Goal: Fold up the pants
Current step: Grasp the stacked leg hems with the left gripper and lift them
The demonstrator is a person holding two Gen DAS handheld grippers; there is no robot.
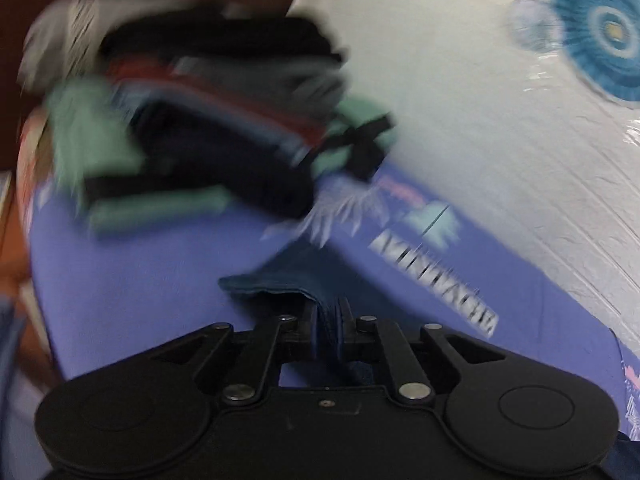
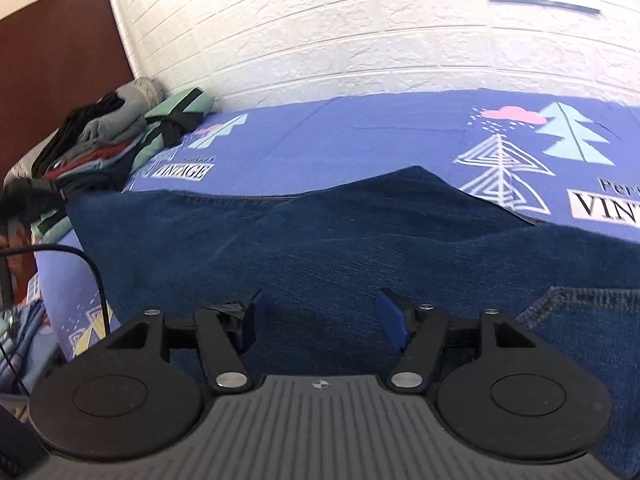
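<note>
the jeans point(image 2: 320, 240) lay long left to right under our spread right gripper point(image 2: 318, 320); our left gripper point(image 1: 328, 326) pinched their far-left hem.

The bed point(image 2: 340, 140) wore a purple sheet printed with trees, a pink cloud and the word VINTAGE. Dark blue jeans point(image 2: 320, 232) lay spread across its near side. A pile of folded clothes point(image 2: 104, 136) sat in the far left corner, against the white brick wall point(image 2: 320, 32) and the brown headboard point(image 2: 60, 40).
</note>
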